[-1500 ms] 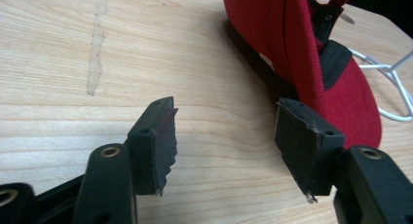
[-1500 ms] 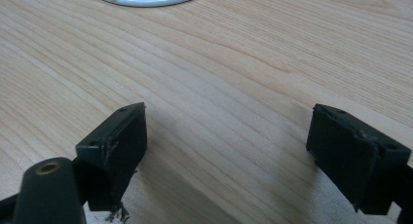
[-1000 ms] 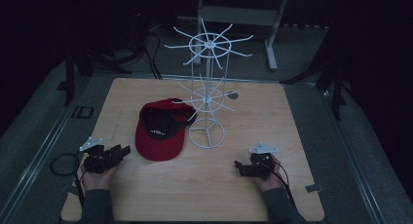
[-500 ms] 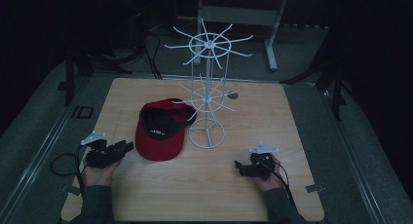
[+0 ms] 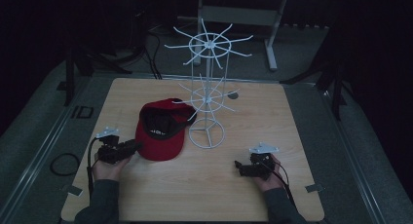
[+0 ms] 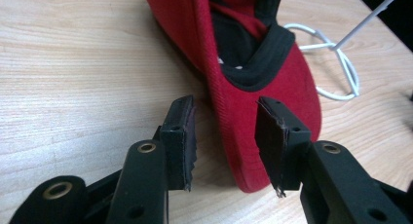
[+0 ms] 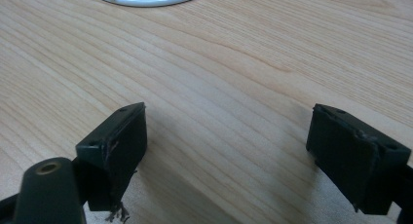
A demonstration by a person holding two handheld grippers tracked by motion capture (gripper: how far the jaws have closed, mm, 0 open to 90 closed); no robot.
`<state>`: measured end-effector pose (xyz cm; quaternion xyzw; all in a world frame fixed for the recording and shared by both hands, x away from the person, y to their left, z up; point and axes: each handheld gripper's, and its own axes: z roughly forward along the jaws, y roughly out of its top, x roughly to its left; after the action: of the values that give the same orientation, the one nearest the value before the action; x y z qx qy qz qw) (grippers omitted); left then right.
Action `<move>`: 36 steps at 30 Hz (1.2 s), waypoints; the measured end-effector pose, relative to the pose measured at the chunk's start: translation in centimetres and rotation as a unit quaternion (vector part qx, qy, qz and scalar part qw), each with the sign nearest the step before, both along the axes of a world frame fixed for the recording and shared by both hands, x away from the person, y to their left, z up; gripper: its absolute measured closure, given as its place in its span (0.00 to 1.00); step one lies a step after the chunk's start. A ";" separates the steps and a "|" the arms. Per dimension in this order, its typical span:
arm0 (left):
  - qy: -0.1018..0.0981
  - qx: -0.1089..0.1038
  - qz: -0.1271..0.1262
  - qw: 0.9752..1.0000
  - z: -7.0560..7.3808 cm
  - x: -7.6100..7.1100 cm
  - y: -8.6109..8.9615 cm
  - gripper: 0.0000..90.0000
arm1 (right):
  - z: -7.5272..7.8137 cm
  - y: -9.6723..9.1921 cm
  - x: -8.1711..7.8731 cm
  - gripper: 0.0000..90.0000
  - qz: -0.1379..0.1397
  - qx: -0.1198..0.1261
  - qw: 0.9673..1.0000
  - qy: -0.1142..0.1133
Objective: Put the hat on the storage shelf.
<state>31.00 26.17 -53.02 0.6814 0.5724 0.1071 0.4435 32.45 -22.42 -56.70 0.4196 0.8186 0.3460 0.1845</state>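
The left tool [image 6: 226, 141] is spread, straddling the red cap's [image 6: 272, 92] brim. The right tool [image 7: 229, 153], spread wide, hovers over bare tabletop [image 7: 234, 63] at the rack's [image 5: 207, 90] five o'clock.

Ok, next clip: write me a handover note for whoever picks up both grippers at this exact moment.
Left gripper: open, jaws either side of the cap brim, not closed on it.
Right gripper: open, holds nothing, low over the bare table near its front right.
Cap: lies upside down on the table, beside the white wire rack; brim points toward the left gripper.
Done: left gripper lined up on the brim.
Left: close on the brim and lift; the cap probably goes on one of the rack's arms. The right gripper could steady the rack.
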 end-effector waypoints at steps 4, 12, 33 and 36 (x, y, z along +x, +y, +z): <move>0.010 0.011 -0.001 1.000 -0.5 0.5 -0.4 0.65 | 0.0 0.0 0.0 0.16 0.000 0.000 1.000 0.000; 0.029 0.008 -0.006 1.000 -1.3 1.4 -0.9 0.61 | 0.0 0.0 0.0 0.16 0.000 0.000 1.000 0.000; 0.058 -0.003 -0.058 0.997 -3.0 2.5 -3.2 0.71 | 0.0 0.0 0.0 0.16 0.000 0.000 1.000 0.000; 0.056 -0.006 -0.065 0.996 -2.9 2.5 -3.3 0.74 | 0.0 0.0 0.0 0.16 0.000 0.000 1.000 0.000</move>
<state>33.52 22.84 -55.95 0.7194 0.5517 0.0361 0.4205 32.45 -22.42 -56.70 0.4198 0.8186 0.3460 0.1844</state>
